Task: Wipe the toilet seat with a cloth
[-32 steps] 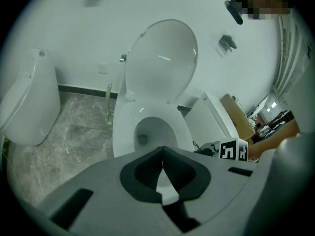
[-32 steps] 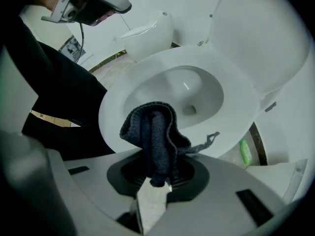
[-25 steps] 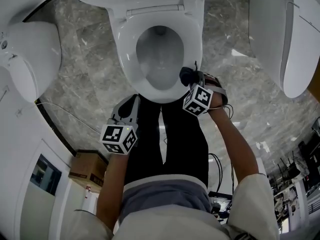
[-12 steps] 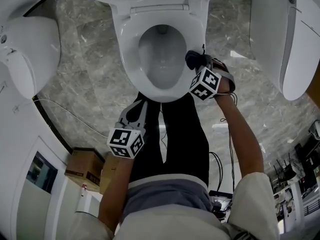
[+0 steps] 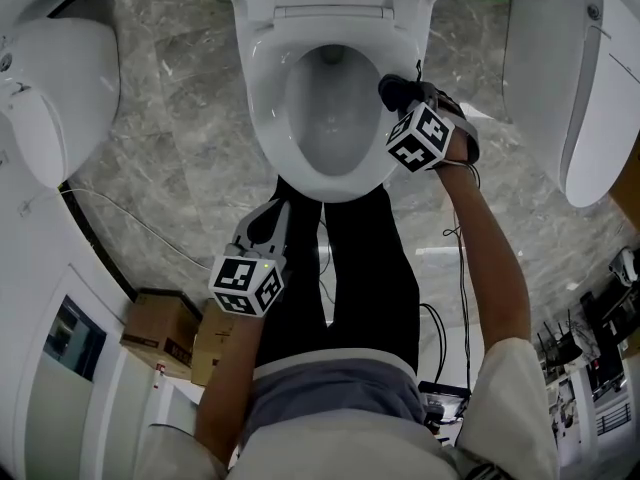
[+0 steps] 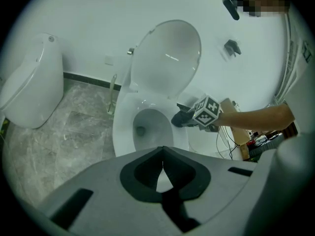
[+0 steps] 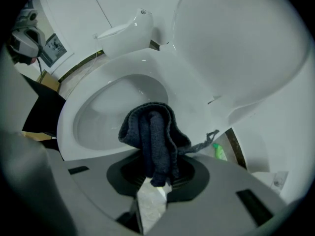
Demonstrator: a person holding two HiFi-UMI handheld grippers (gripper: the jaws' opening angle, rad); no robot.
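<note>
The white toilet seat is down, ringing the bowl. My right gripper points straight down over the seat's right side, shut on a dark blue-grey cloth. In the right gripper view the bunched cloth hangs from the right gripper onto the seat rim. My left gripper is shut and empty, held over the person's leg short of the bowl's front. The left gripper view shows the left gripper closed, with the seat and the cloth beyond.
The lid stands raised against the tank. Other white toilets stand at left and right. Cardboard boxes sit at lower left and cables trail on the marble floor. A green bottle lies beside the toilet base.
The right gripper has slid the cloth along the seat's right side from near the front toward the tank. The left gripper has barely shifted.
</note>
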